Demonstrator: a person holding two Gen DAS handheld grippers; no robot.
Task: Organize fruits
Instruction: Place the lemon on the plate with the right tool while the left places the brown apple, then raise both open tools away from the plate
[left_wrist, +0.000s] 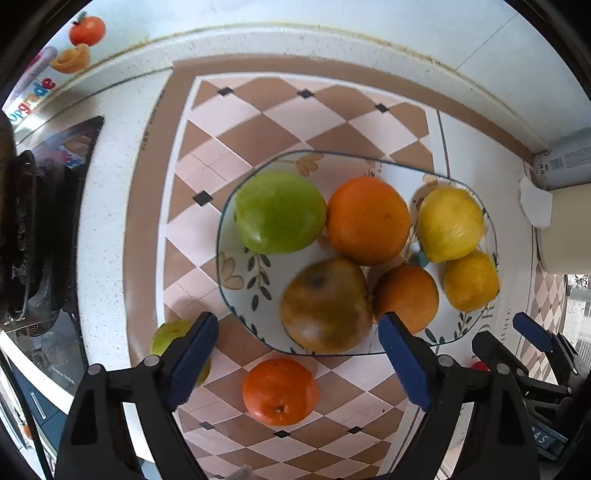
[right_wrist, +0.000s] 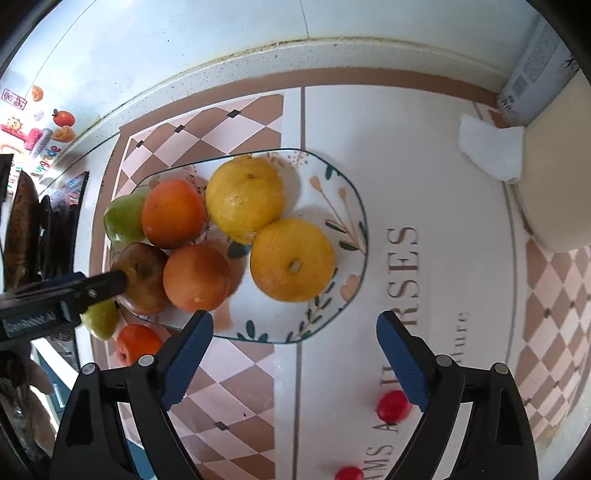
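Observation:
A floral plate (left_wrist: 236, 273) (right_wrist: 332, 206) on the checkered mat holds a green apple (left_wrist: 279, 212), two oranges (left_wrist: 367, 221) (left_wrist: 406, 297), a brownish apple (left_wrist: 325, 304) and two yellow citrus fruits (left_wrist: 450, 223) (left_wrist: 471, 280). A tangerine (left_wrist: 279, 391) and a small green fruit (left_wrist: 168, 334) lie on the mat in front of the plate. My left gripper (left_wrist: 297, 360) is open, above the tangerine. My right gripper (right_wrist: 295, 360) is open and empty over the plate's near edge. Two small red fruits (right_wrist: 393, 405) (right_wrist: 349, 473) lie near its right finger.
A black stove (left_wrist: 33, 229) is at the left. A cream container (left_wrist: 569, 229) with a crumpled tissue (right_wrist: 491, 149) stands at the right. The tiled wall (left_wrist: 295, 14) runs along the back, with fruit stickers (left_wrist: 86, 31) at the left.

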